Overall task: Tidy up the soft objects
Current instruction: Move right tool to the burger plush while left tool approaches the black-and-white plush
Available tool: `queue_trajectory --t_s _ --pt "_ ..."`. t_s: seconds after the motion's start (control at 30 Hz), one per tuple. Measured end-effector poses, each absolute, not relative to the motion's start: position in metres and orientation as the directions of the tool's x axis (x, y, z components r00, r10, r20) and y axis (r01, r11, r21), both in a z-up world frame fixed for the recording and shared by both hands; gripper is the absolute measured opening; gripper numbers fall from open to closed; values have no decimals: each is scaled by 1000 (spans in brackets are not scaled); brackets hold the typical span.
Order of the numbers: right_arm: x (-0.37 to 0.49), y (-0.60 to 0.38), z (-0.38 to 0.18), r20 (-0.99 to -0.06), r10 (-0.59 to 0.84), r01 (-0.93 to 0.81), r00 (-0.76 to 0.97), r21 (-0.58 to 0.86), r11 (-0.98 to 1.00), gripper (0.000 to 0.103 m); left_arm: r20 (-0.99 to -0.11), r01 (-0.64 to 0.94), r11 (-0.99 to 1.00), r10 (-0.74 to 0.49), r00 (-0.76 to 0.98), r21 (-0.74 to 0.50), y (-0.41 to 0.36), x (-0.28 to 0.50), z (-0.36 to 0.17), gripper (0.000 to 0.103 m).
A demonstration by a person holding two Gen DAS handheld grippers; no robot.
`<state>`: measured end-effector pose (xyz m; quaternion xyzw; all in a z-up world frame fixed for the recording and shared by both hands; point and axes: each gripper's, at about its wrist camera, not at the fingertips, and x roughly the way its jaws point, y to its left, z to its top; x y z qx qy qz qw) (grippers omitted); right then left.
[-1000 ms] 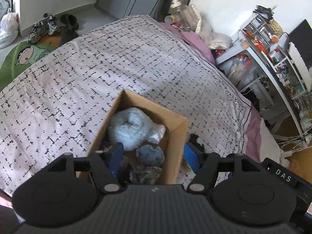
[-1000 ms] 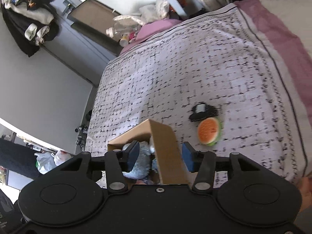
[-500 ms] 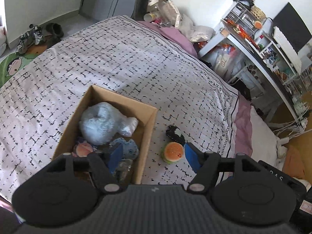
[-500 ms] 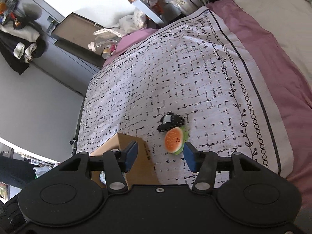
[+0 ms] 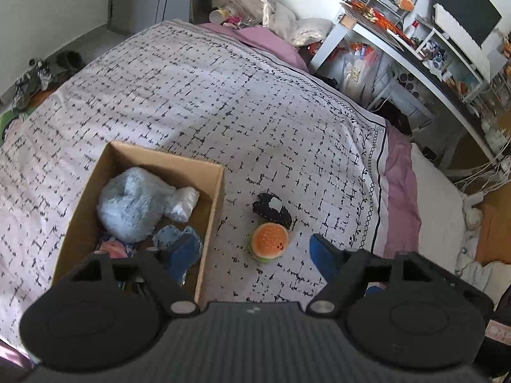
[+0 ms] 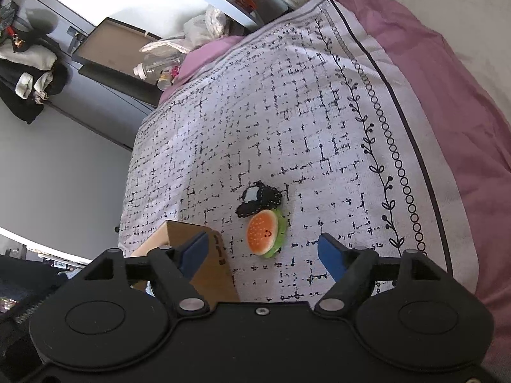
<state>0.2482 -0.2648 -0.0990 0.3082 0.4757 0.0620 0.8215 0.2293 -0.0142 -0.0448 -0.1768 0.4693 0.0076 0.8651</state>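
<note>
Cardboard box [image 5: 210, 210]: near end hidden behind the left gripper's body, lower left of the left wrist frame; in the right wrist frame only one corner [image 6: 204, 249] shows, inside unseen.

Box contents: small pink item [image 5: 111, 249] and blue item [image 5: 169, 234] partly covered by the grey plush [image 5: 134, 204] and one of the blue fingers [image 5: 185, 252]; kinds cannot be told.

Black soft toy [image 6: 258, 201]: near edge overlapped by the burger plush [image 6: 265, 233]; figure unclear.

Desk [image 5: 424, 48], upper right of the left wrist frame: clutter too small to identify.

Bed [image 6: 431, 63]: cut off by the right frame edge.
</note>
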Motion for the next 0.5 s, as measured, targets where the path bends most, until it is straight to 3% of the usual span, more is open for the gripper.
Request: queue_trajectory --t_s 0.1,0.27,0.5 --pt "253 -268 -111 -741 413 200 530 583 788 74 -822 -170 945 -145 551 -281 -21 237 -46 80" --pt "261 -266 -130 -738 448 207 505 607 767 62 -827 -171 946 -143 543 -276 -26 249 -52 80" --pt "277 -261 -156 -739 483 239 469 633 737 55 -836 -171 943 -158 525 -285 -35 267 -63 80"
